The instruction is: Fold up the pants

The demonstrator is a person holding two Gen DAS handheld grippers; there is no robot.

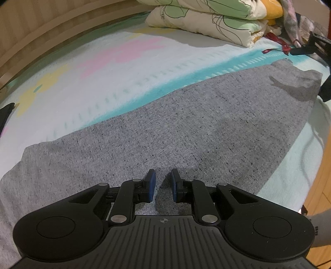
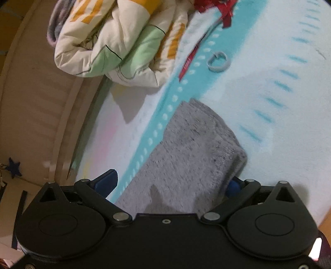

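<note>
The left wrist view shows the grey pants (image 1: 186,128) spread flat along the bed (image 1: 115,68), running from the camera's near edge out toward the folded quilt (image 1: 209,18) at the head. The left hand-held gripper (image 1: 163,182) sits low over the cloth at the end farthest from the quilt; its blue pads stand a little apart and nothing is visibly pinched between them. Whether they touch the fabric cannot be told.

In the right wrist view, the right hand-held gripper (image 2: 173,180) has its jaws spread wide, with the end of the pants (image 2: 194,144) nearest the quilt lying between them. That end looks slightly lifted or bunched, but the pads do not press on it.

The step in hand appears to be taking hold of this end to bring it over toward the other. To do it well, the right jaws should probably close on both layers at the very edge, not on a single ply, so the leg comes over without sliding apart. The left hand-held gripper would best pin its end flat, and the carried edge should land square on the far one.

A red strap (image 2: 192,55) lies just beside the quilt; it bears pale lettering, too blurred to read. A pale ring (image 2: 219,62) lies near it. No brand mark shows on the pants.
</note>
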